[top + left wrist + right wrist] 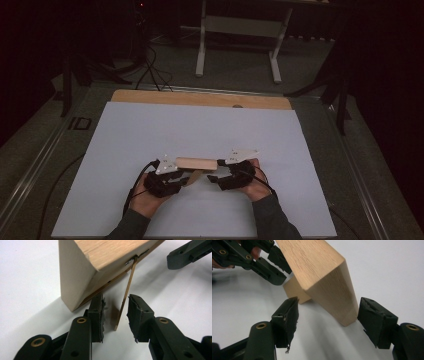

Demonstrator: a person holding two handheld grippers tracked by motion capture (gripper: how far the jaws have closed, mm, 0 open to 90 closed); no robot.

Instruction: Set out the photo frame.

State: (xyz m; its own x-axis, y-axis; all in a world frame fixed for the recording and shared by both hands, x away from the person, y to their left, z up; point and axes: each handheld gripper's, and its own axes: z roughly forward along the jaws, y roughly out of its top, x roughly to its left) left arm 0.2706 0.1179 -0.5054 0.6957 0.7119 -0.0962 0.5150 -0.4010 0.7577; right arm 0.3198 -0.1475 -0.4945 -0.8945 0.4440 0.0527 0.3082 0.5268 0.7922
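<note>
White counter [150, 130], dim room: my wooden frame [196, 163] stands at six o'clock. Left gripper [115, 312] jaws half open around its stand leg [126, 293]; right gripper [328, 315] open astride a corner. Propping looks nearly finished.

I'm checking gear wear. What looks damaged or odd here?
The black pads on the left gripper's fingers are torn and frayed at the edges; the right gripper's fingers show the same ragged wear.

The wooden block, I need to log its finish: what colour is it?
Pale, light-tan wood with fine grain; the wooden block shows best in the right gripper view.
</note>
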